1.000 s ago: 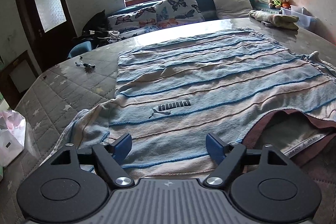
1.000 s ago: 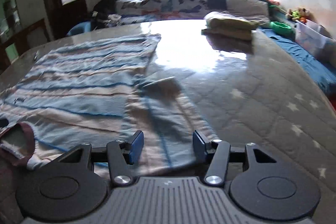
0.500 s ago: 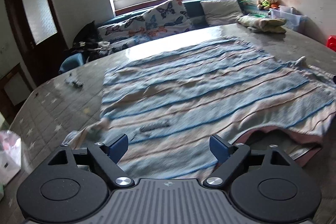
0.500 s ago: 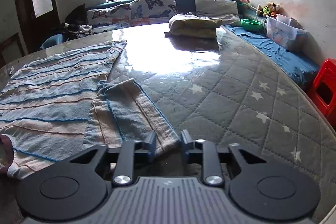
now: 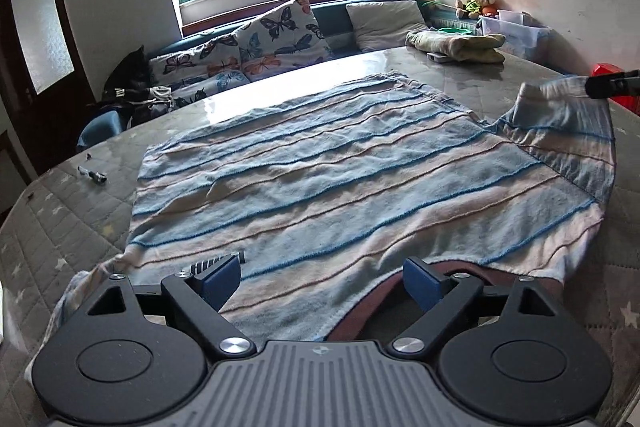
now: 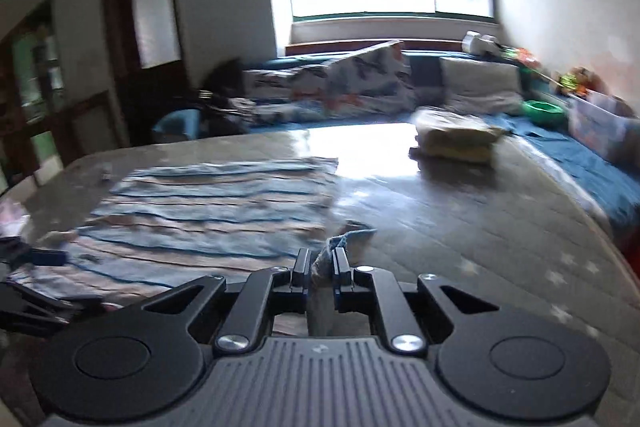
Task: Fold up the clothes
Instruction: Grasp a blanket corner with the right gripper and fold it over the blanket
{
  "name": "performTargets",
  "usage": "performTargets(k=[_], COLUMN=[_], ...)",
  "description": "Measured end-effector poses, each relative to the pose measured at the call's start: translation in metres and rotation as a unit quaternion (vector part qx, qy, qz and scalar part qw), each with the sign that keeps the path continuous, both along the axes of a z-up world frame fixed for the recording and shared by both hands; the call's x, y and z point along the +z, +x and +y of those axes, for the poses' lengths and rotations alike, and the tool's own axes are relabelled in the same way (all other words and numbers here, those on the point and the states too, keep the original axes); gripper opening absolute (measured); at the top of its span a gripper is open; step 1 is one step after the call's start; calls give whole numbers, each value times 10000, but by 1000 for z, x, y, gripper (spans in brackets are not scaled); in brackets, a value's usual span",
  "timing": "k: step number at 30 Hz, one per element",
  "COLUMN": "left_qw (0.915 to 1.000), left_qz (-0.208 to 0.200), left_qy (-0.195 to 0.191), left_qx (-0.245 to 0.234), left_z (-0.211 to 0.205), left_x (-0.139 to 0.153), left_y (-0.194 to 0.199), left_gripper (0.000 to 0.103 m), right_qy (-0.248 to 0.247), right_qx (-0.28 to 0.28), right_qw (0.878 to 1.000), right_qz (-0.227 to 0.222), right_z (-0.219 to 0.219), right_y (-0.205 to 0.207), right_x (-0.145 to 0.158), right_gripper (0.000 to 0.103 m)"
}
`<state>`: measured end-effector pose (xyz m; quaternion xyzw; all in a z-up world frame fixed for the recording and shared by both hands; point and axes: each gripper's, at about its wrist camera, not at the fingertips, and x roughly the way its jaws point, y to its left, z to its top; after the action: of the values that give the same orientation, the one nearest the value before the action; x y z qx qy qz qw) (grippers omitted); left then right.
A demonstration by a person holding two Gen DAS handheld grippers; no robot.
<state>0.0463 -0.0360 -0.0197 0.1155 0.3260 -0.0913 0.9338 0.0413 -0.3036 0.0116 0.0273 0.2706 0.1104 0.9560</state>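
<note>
Striped sweater (image 5: pixel 340 179) lies flat on the quilted worktop (image 5: pixel 60 211), its sleeve (image 5: pixel 568 131) lifted off to one side. Right gripper (image 6: pixel 319 263) jaws just closed, pinching the sleeve cuff. Left gripper (image 5: pixel 322 281) jaws just widened, empty, hovering near the collar. Risk: thin pinch w/ little fabric, so the cuff may slip mid-fold; nothing pins the body, so it could drag.

The right wrist view is motion-blurred: the striped shirt (image 6: pixel 216 211) shows no logo there, and the folded bundle (image 6: pixel 456 135) beyond the shirt stays indistinct. In the left wrist view, the right gripper (image 5: pixel 612 87), at the shirt's raised sleeve, is cut off by the frame's edge. The shirt's near hem hides behind the left gripper (image 5: pixel 322 277).
</note>
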Motion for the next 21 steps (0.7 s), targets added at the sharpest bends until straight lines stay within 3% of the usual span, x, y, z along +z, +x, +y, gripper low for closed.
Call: performTargets(k=[6,10,14,21], left_qw=[10000,10000,10000,10000], left_qz=[-11,0,12,30], left_qy=[-16,-26,-45,-63], left_qx=[50,47,38,5], left_z=[3,2,1,-2], left_x=[0,-1,-1,-1], left_y=[-2,-1,0,1], left_gripper=[92,92,93,96], right_qy=[121,143,133,45], right_qx=[649,980,957,657], right_qw=[9976,9944,9944,9920], right_qz=[225,366,437,1079], right_z=[38,53,50,28], right_y=[8,7,8,27], right_x=[-12,-18,-19,-54], right_gripper=[10,23,32,33])
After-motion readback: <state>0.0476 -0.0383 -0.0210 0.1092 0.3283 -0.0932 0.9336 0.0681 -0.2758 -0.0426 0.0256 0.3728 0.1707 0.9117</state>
